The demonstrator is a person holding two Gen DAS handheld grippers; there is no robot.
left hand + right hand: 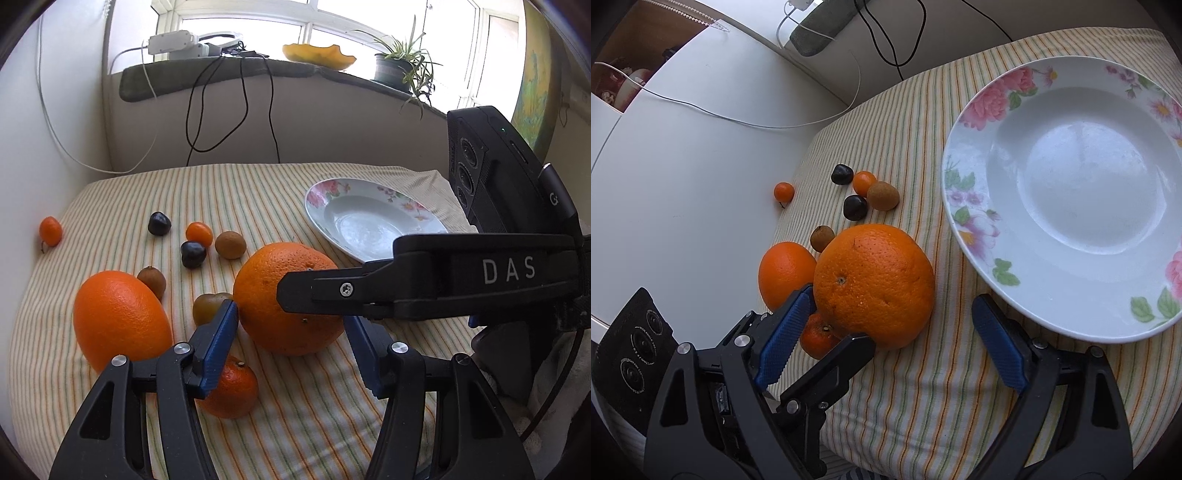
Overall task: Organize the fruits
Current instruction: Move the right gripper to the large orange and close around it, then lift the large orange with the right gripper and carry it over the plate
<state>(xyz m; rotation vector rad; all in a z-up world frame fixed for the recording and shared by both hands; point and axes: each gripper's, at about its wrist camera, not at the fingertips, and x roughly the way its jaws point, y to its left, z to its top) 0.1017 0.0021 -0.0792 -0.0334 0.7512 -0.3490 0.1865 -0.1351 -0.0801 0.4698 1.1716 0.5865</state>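
Note:
A large orange (266, 280) (875, 284) rests on the striped cloth. My left gripper (290, 314) has its blue pads against the orange's two sides, shut on it. My right gripper (894, 295) is open around the same orange: its left pad touches the peel, the right pad stands apart. The right gripper's finger (332, 291) crosses in front of the orange. A flowered white plate (325, 192) (982, 99) lies empty to the right. A second orange (118, 321) and a mandarin (232, 391) lie to the left.
Small fruits lie scattered behind the oranges: kumquats (199, 233), dark ones (159, 222) and brown ones (230, 244). A white wall (683, 166) borders the table's left edge. Cables hang from the sill, which holds a potted plant (395, 66) and a yellow bowl (317, 53).

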